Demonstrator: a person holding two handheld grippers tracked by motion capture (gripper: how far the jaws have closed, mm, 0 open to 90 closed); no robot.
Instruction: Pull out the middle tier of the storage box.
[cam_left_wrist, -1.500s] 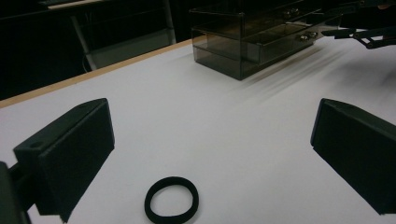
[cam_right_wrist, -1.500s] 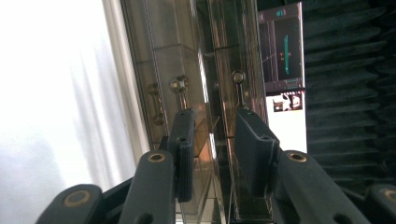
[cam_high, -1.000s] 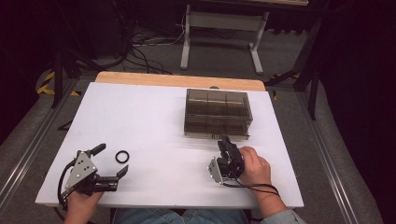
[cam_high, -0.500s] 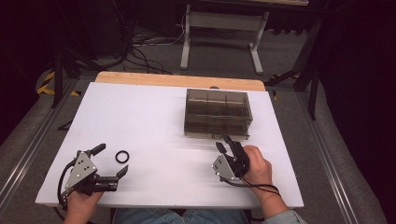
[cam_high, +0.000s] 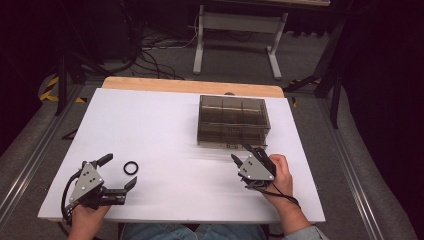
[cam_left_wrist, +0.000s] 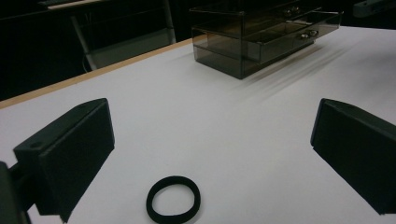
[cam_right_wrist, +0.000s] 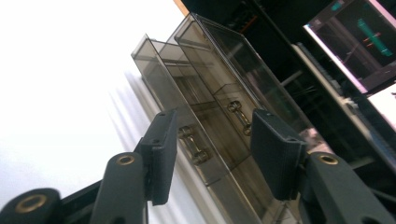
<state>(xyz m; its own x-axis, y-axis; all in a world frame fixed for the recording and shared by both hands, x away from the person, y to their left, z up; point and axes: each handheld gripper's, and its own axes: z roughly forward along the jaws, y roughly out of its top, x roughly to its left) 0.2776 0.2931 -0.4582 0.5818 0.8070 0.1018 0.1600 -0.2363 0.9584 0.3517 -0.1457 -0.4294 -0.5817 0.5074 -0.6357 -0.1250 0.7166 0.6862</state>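
My right tool (cam_high: 246, 154) has just been opening, empty, before the drawer box (cam_high: 233, 120), while my left tool (cam_high: 118, 172) gapes wide around the black ring (cam_high: 131, 167) on the desk (cam_high: 165, 125).

Lab: floor cables (cam_high: 150, 47), monitor (cam_right_wrist: 362, 44)

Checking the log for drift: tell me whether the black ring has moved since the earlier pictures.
No. In the high view the black ring lies at the same spot on the white table, in line as before with the drawer box.
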